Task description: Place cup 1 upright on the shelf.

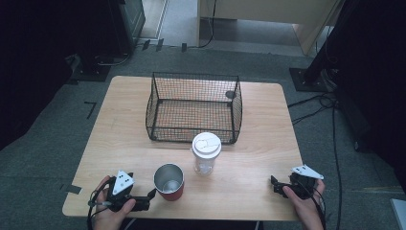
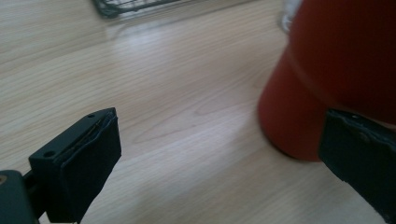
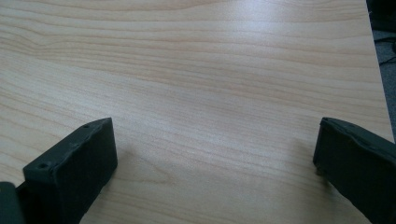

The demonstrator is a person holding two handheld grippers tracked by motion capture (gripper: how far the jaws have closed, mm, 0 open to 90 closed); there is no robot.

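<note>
A red cup with a steel inside [image 1: 168,181] stands upright near the table's front edge; its red wall [image 2: 327,70] rises large in the left gripper view. My left gripper [image 1: 143,199] rests just left of it, open, its right jaw close against the cup's base and nothing between the jaws [image 2: 219,154]. A clear tumbler with a white lid [image 1: 206,152] stands upright behind and right of the red cup. My right gripper [image 1: 276,186] lies at the front right, open over bare wood [image 3: 215,154].
A black wire basket [image 1: 194,108] stands at the middle back of the wooden table [image 1: 258,115], with nothing in it. Cables and stand bases lie on the grey carpet around the table.
</note>
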